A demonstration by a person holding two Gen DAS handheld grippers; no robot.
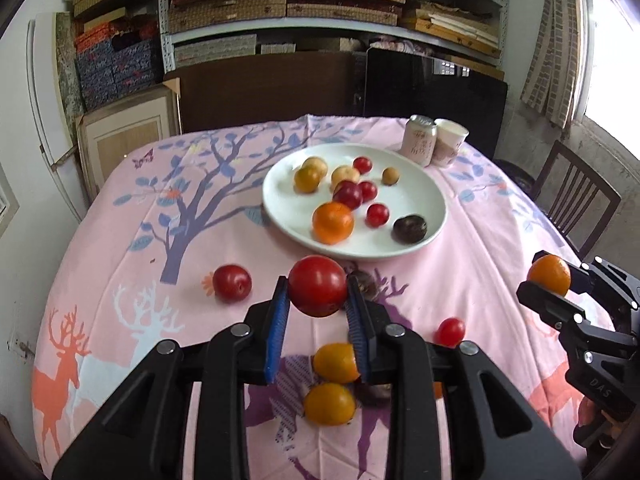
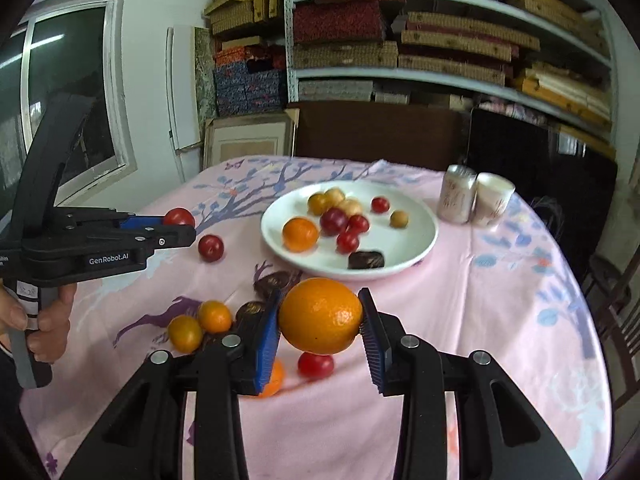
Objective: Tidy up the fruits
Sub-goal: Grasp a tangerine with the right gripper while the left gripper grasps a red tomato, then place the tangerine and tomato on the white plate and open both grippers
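Clamping red fruit (image 1: 318, 286) in left gripper (image 1: 318, 300), orange (image 2: 320, 315) in right gripper (image 2: 320, 328); dark fruit (image 1: 366, 284) half hidden.

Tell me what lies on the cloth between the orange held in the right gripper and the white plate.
In the right wrist view, bare pink tablecloth separates the held orange from the white plate; a dark wrapped piece lies just left of that stretch.

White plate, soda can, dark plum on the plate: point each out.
white plate (image 1: 280, 194), left wrist view, bare left part of the dish.
soda can (image 1: 418, 142), left wrist view, middle of its side.
dark plum (image 1: 409, 229), left wrist view, centre of the fruit.
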